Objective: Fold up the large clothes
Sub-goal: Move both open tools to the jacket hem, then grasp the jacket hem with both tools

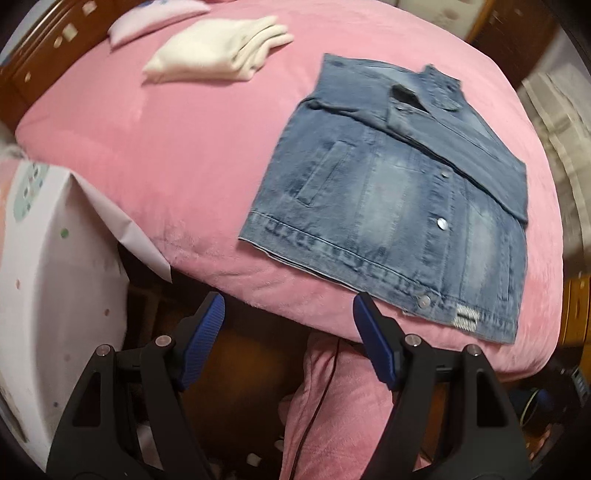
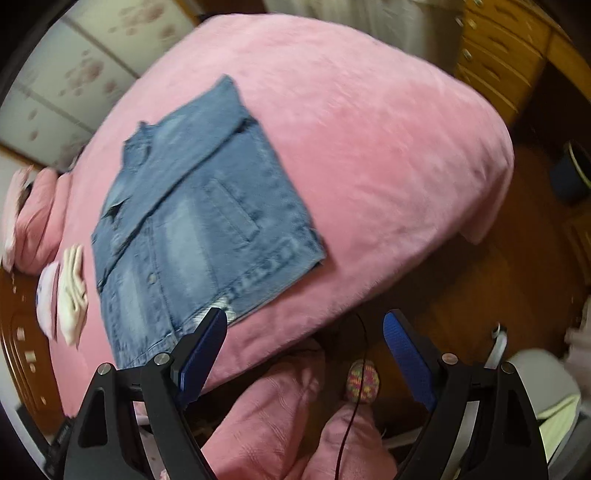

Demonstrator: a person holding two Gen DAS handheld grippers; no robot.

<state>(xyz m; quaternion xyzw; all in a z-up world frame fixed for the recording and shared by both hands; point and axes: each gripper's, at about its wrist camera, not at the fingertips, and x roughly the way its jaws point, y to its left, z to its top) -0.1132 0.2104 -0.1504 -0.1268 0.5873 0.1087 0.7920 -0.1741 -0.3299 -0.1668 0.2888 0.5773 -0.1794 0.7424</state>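
Both grippers, left point(image 1: 288, 310) and right point(image 2: 304, 328), hold jaws apart, empty, before one folded denim jacket point(image 1: 399, 192) and one cream garment point(image 1: 218, 50).

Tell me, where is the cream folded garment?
The cream folded garment lies on the pink bed cover, upper left in the left wrist view, between the pillow and denim jacket.

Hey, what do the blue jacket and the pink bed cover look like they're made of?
The jacket looks like denim: faded blue wash, visible stitched seams, metal snap buttons, a frayed patch at the hem. The bed cover looks like plush fleece or velvet, matte and fuzzy with brush marks in the pile; the exact fibre can't be told.
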